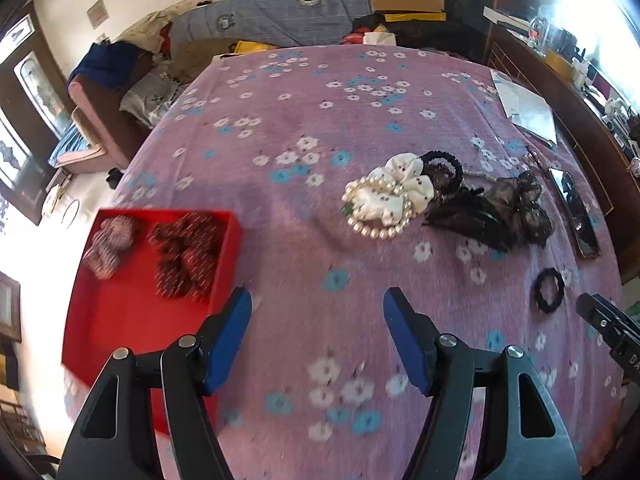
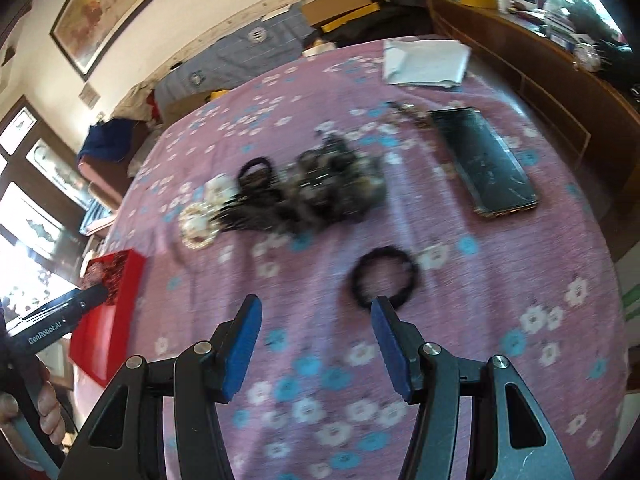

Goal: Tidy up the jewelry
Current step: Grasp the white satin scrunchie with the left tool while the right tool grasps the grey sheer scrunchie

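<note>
I hold my left gripper (image 1: 317, 300) over the pink flowered cloth (image 1: 304, 120), jaws apart with nothing between them. My right gripper (image 2: 316, 306) is likewise parted and empty, its right fingertip just in front of the black hair tie (image 2: 384, 276). The red tray (image 1: 120, 320) at the table's left edge holds 2 scrunchies. The pearl bracelet (image 1: 374, 220) lies mid-table against a white scrunchie (image 1: 404, 184) and the black lace pile (image 1: 500, 212); a phone (image 2: 486, 164) lies right of them.
</note>
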Motion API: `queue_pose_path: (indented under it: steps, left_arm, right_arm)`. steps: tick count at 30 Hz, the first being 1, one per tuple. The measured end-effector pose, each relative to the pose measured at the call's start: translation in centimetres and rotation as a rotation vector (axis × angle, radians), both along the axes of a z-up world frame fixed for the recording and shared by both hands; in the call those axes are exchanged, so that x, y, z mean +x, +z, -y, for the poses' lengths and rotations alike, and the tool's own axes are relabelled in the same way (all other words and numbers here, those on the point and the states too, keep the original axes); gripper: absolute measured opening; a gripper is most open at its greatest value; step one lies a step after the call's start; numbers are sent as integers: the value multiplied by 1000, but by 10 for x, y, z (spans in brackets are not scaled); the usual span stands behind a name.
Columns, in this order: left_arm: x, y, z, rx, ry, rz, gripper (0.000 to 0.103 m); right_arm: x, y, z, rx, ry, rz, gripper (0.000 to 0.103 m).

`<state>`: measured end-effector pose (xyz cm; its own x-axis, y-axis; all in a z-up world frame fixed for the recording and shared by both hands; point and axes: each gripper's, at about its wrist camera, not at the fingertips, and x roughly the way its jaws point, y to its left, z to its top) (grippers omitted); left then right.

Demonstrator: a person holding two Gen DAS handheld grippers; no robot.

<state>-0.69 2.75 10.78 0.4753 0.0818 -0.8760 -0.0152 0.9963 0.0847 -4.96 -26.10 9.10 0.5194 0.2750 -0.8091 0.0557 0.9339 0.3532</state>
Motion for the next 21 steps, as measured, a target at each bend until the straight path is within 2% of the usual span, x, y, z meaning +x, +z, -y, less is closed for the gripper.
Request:
queue_pose_path:
  steps: [9, 15, 21]
  left_arm:
    - [62, -27, 9, -5, -27, -12, 68]
    - [98, -41, 2, -64, -25, -37, 67]
    - [130, -38, 24, -95, -121, -19, 68]
  right_arm:
    - [34, -9, 17, -5, -13, -8, 61]
    - [62, -11, 14, -17, -1, 1, 65]
    - [88, -16, 12, -42, 1, -2, 68]
